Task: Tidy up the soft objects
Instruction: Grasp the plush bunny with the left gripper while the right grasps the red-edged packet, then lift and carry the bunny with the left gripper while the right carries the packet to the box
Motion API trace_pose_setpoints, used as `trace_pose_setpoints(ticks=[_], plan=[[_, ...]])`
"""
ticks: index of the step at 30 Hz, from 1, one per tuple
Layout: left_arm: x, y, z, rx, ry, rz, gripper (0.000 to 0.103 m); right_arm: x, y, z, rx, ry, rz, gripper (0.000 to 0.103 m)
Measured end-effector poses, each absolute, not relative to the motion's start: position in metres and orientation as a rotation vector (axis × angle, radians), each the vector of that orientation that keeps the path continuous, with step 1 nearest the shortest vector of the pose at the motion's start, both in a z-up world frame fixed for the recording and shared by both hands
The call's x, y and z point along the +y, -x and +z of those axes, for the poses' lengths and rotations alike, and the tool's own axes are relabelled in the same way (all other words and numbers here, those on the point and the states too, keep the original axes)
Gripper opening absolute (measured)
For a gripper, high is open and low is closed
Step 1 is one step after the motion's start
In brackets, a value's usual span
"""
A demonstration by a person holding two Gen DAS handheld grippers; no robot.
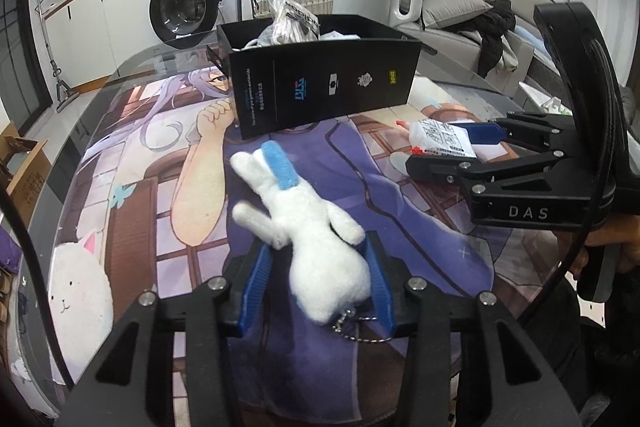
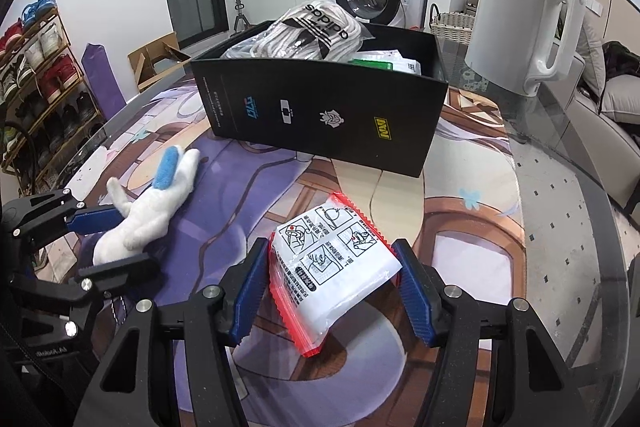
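Left gripper [image 1: 316,283] pinches my white plush rabbit [image 1: 308,223] at its body (chain dangling), flat on the mat. Right gripper [image 2: 332,291] pinches the red-edged pouch [image 2: 332,263]. Both look gripped for lifting into the black box [image 2: 320,111] beyond, already holding packets.
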State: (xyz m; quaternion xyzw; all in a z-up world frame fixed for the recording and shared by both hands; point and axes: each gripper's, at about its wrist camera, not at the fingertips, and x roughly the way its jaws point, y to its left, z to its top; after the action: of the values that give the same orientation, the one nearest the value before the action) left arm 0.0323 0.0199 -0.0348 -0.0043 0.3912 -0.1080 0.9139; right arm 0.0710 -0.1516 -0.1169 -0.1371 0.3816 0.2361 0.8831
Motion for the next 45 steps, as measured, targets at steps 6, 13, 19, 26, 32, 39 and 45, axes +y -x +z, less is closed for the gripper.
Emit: trace_pose_setpoints(ticks=[6, 13, 19, 26, 32, 39, 45], plan=[[0.024, -0.031, -0.035, 0.792, 0.036, -0.232, 0.029, -0.15, -0.067, -0.11, 0.775, 0.303, 0.496, 0.062], [0.028, -0.028, -0.027, 0.758, 0.066, -0.237, 0.029, -0.148, -0.062, -0.098, 0.744, 0.316, 0.498, 0.062], [0.033, -0.027, -0.004, 0.694, 0.077, -0.245, 0.029, -0.15, -0.06, -0.076, 0.696, 0.317, 0.521, 0.062], [0.039, -0.043, 0.022, 0.655, 0.066, -0.264, 0.029, -0.156, -0.068, -0.05, 0.663, 0.305, 0.534, 0.062], [0.047, -0.072, 0.04, 0.661, 0.056, -0.267, 0.029, -0.154, -0.08, -0.034, 0.64, 0.328, 0.539, 0.062], [0.05, -0.107, 0.046, 0.706, 0.027, -0.272, 0.029, -0.149, -0.097, -0.024, 0.63, 0.358, 0.541, 0.062], [0.049, -0.138, 0.046, 0.749, 0.011, -0.3, 0.03, -0.146, -0.109, -0.022, 0.632, 0.367, 0.535, 0.062]])
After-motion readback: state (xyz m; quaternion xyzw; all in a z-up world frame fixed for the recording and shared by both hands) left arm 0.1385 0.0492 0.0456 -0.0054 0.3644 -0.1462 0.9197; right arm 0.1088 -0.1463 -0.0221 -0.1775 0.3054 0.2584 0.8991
